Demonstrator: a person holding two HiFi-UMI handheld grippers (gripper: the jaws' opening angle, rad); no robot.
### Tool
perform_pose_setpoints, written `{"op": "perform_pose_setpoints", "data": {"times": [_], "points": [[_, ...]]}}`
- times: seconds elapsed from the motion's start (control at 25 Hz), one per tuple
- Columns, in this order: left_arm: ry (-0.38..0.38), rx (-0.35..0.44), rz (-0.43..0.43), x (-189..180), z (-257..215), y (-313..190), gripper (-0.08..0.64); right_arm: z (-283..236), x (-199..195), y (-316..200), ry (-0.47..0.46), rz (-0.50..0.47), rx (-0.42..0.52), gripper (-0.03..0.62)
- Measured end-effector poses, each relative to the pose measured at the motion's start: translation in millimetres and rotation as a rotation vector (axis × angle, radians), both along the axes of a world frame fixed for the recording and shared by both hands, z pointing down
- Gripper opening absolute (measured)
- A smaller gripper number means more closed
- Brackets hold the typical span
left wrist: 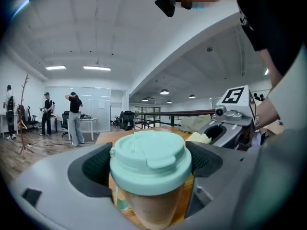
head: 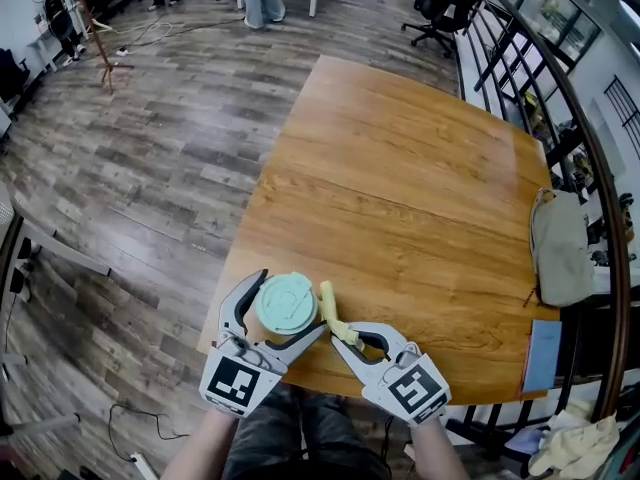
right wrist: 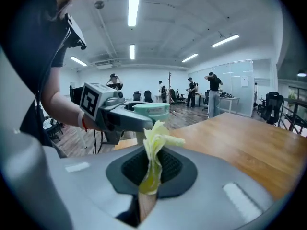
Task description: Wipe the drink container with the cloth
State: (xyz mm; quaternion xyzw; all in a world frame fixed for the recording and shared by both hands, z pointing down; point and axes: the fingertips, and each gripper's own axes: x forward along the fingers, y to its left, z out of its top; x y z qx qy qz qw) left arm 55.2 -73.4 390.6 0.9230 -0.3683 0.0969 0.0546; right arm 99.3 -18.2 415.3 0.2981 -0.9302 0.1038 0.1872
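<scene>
The wooden surface (head: 400,168) fills most of the head view, with a beige bag (head: 560,248) lying at its far right edge. At the near edge, the left hand-held gripper (head: 292,303) is clenched around the sides of a drink cup (left wrist: 147,159) (brownish body, mint-green lid), which stands upright between its jaws. The right hand-held gripper (right wrist: 149,176) is pinched tight on a bunched pale-yellow cloth (right wrist: 156,143), whose free end sticks up just beside the cup's lid; whether it touches the lid is unclear.
</scene>
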Motion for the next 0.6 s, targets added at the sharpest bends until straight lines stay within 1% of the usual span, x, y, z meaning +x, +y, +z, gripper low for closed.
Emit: {"op": "perform_pose_setpoints", "data": {"times": [0.08,0.16,0.28,0.36,0.44,0.52,0.6], "points": [[-0.006,0.005,-0.011,-1,0,3,0.462,-8,3,-4,-0.017,0.008,-0.005,0.023],[-0.012,0.014,-0.008,-2,0,5,0.462,-14,4,-8,-0.013,0.005,0.002,0.023],[-0.003,-0.002,0.003,0,-1,9,0.46,-21,4,-10,-0.003,-0.003,0.015,0.023],[0.021,-0.019,-0.001,-1,-3,9,0.46,-24,6,-11,-0.001,-0.001,0.021,0.023],[0.06,-0.039,-0.005,-3,-8,9,0.46,-26,8,-13,0.002,0.004,0.03,0.023],[0.1,-0.043,-0.012,-8,-16,10,0.46,-29,10,-15,0.002,0.015,0.031,0.023],[0.105,-0.032,-0.019,-14,-24,13,0.46,-30,13,-16,-0.001,0.026,0.027,0.023]]}}
